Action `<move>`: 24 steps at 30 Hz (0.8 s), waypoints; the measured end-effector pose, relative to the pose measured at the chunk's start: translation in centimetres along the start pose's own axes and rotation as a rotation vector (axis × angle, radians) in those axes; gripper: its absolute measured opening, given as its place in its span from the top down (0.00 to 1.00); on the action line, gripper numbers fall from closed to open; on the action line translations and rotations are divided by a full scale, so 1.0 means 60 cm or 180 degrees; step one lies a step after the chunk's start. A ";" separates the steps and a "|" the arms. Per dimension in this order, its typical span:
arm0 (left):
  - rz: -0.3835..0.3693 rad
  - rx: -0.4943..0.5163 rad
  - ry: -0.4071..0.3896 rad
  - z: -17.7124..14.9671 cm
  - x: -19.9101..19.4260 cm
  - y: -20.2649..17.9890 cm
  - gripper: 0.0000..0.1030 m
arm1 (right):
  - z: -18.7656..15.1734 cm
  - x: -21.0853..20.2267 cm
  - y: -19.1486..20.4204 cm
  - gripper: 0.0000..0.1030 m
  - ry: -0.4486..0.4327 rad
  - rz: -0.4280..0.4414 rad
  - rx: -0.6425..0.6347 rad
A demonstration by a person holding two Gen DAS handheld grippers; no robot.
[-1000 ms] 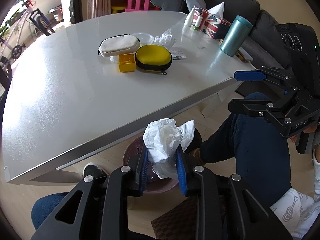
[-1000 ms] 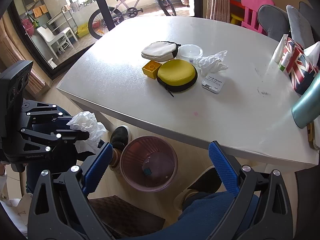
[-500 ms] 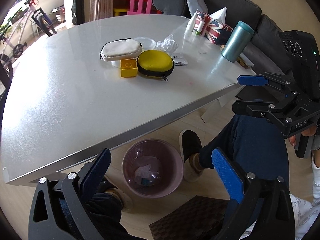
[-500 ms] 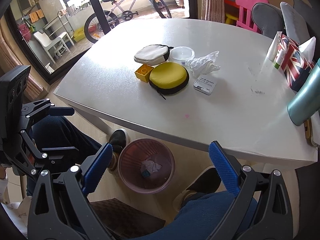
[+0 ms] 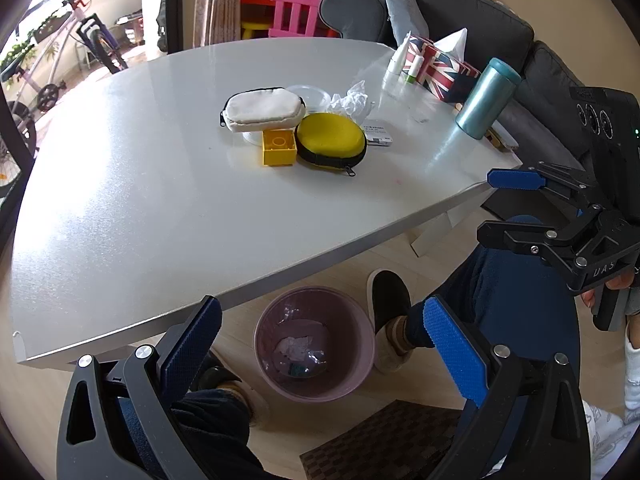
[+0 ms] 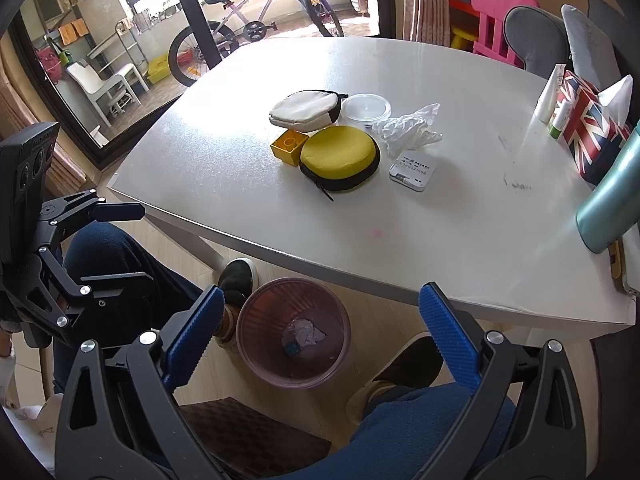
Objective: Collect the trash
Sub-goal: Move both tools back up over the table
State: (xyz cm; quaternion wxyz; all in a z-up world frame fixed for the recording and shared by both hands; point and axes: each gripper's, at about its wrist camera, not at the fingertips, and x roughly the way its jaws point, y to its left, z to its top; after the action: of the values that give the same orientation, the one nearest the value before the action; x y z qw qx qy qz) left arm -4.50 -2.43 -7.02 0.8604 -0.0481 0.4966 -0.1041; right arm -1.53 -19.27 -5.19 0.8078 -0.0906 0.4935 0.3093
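A crumpled tissue (image 5: 297,347) lies in the bin (image 5: 267,322) under the counter (image 5: 160,184); crumpled plastic (image 6: 408,129) remains beside the yellow case (image 6: 339,157). Left gripper (image 5: 320,344) and right gripper (image 6: 318,320) are held with jaws apart, empty. The plastic should be pinched centrally.

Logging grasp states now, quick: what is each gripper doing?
Left gripper: open, holding nothing, above the bin.
Right gripper: open, holding nothing.

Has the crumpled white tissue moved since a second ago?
Yes. It left the left gripper and dropped into the pink wastebasket under the table edge, where the tissue lies.
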 end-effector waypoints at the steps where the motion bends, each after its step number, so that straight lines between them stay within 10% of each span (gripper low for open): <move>1: 0.0009 -0.0010 -0.0014 0.002 -0.001 0.002 0.06 | 0.001 -0.001 0.000 0.06 -0.0004 -0.0002 0.0000; 24: 0.0166 0.0023 -0.0343 0.092 -0.034 0.021 0.06 | 0.071 -0.017 -0.023 0.06 -0.0248 -0.0159 0.0005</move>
State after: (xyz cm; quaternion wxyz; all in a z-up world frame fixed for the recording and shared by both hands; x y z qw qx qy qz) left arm -0.56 -0.87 -2.80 0.8884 -0.0376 0.4503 -0.0807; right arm 2.13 -18.89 -2.41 0.8340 -0.0902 0.4595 0.2919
